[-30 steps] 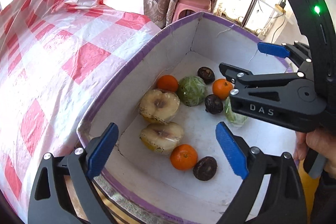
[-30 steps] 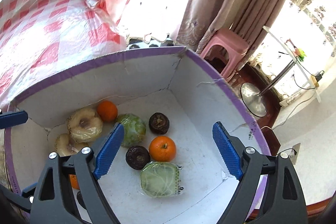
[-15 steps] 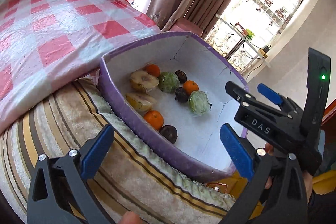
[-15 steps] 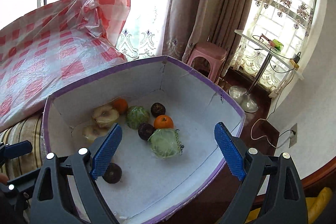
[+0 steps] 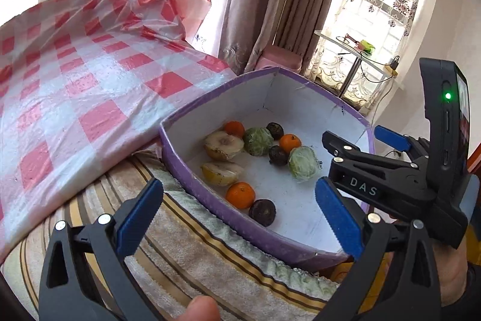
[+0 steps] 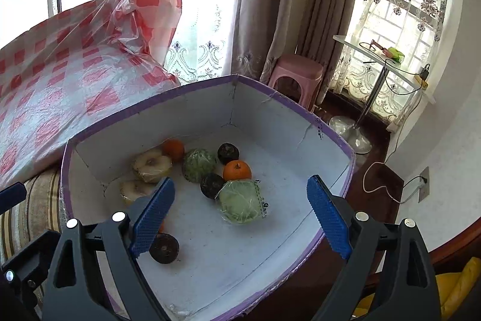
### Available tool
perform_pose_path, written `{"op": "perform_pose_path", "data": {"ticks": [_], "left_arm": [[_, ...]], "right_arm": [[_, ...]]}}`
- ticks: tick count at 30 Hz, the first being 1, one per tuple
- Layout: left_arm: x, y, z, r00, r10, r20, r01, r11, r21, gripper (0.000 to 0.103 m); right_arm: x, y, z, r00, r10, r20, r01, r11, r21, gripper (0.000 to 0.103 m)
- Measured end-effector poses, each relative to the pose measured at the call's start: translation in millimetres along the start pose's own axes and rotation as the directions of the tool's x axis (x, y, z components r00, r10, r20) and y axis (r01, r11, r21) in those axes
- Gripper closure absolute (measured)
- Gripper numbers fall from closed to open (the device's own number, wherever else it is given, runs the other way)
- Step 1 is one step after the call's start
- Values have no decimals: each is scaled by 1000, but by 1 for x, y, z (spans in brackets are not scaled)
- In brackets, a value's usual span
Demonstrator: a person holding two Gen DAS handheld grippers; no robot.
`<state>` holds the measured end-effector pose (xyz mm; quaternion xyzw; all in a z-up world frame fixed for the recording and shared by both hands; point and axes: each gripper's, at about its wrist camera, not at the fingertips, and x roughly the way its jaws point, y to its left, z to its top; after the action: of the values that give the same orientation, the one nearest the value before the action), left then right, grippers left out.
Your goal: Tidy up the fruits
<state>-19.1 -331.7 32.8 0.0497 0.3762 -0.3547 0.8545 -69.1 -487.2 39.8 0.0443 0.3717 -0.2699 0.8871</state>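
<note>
Fingers of the left hand-held gripper [image 5: 237,218] stand wide apart with nothing between them, above a striped towel [image 5: 210,242]; the right hand-held gripper [image 6: 240,215] is likewise spread and empty, over the purple-rimmed box [image 6: 300,107]. Inside lie oranges [image 6: 237,170], pale wrapped fruit [image 6: 240,200] and dark round fruits [image 6: 164,248].

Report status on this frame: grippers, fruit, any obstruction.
Left gripper open, empty; right gripper open, empty. Fruit loose inside purple box: oranges, wrapped cabbage, dark fruit. Nothing gripped; nothing blocking the box.
</note>
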Motion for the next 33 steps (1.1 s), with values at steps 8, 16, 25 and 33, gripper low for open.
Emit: {"op": "perform_pose_path", "data": {"ticks": [8, 16, 25, 33], "left_arm": [[1, 0, 1, 1000, 3, -17, -3, 1000, 15, 2], [4, 2, 1, 1000, 0, -29, 0, 1000, 12, 2], [5, 2, 0, 1000, -5, -31, 5, 1000, 12, 2], [8, 4, -1, 999, -12, -38, 12, 1000, 3, 2]], "right_arm": [[0, 1, 0, 1000, 3, -1, -3, 1000, -3, 17], [0, 0, 1, 1000, 1, 0, -1, 1000, -4, 17], [0, 0, 1, 1000, 1, 0, -1, 1000, -1, 17], [1, 0, 0, 1000, 4, -3, -3, 1000, 3, 17]]}}
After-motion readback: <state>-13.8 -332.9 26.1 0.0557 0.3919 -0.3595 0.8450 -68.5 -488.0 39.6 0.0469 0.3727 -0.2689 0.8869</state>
